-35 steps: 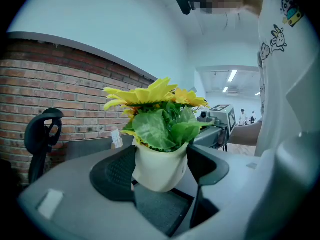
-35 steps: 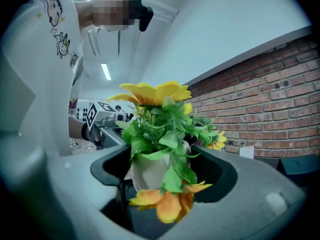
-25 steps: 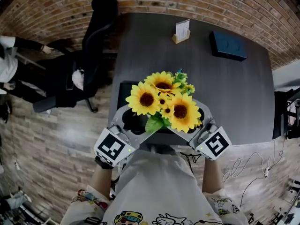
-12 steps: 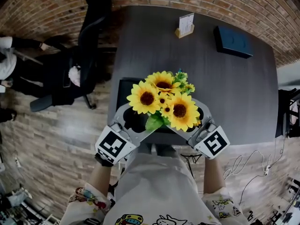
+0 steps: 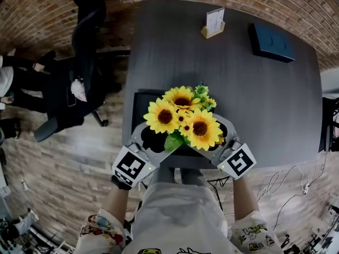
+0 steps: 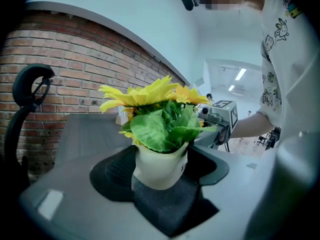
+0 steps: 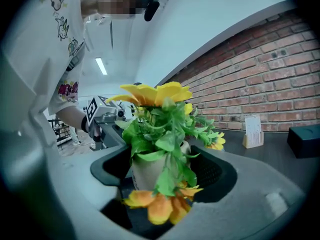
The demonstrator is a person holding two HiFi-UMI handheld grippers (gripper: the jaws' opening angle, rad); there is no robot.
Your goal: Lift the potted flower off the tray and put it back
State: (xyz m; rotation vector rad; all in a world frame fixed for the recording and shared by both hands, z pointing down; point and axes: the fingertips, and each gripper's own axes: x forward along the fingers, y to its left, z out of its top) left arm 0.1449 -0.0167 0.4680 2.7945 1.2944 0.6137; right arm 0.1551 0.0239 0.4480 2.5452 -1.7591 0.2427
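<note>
A potted flower (image 5: 183, 118), yellow sunflowers with green leaves in a white pot (image 6: 160, 161), hangs over the black tray (image 5: 139, 98) at the table's near edge. My left gripper (image 5: 159, 136) comes in from the lower left and my right gripper (image 5: 209, 136) from the lower right. Each has its jaws spread wide around the pot, dark pads against its sides. In the left gripper view the pot sits between my left gripper's (image 6: 159, 184) pads. The right gripper view shows the pot (image 7: 142, 176) likewise. The blooms hide the pot's base, so I cannot tell if it touches the tray.
The dark table (image 5: 254, 99) carries a card stand (image 5: 214, 23) and a dark box (image 5: 271, 41) at the far side. A black office chair (image 5: 85, 30) and a seated person (image 5: 10, 78) are at the left. A cable (image 5: 286, 179) lies on the wooden floor.
Both grippers have sunk together with the potted flower toward the tray. The blooms look smaller in the head view. The jaws have kept their spread.
</note>
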